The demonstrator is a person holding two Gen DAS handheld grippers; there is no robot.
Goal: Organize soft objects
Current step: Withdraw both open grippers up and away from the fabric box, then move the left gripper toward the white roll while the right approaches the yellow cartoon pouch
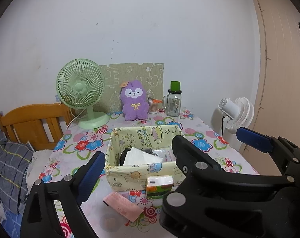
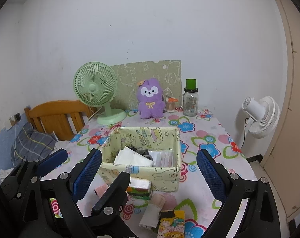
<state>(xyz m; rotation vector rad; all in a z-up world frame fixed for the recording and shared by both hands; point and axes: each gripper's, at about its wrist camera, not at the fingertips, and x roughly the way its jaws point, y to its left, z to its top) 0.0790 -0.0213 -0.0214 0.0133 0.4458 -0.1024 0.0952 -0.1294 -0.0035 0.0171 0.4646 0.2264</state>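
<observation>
A pale yellow fabric box stands mid-table, holding white tissue packs and a dark item. In front of it lie a green-orange tissue pack, a pink pack, a beige cloth piece and a yellow cartoon pack. My left gripper is open and empty above the box front. My right gripper is open and empty, fingers either side of the box. The left gripper also shows in the right wrist view.
At the table's back stand a green desk fan, a purple plush, a cotton-swab jar and a glass jar with green lid. A wooden bed headboard is left, a white fan right.
</observation>
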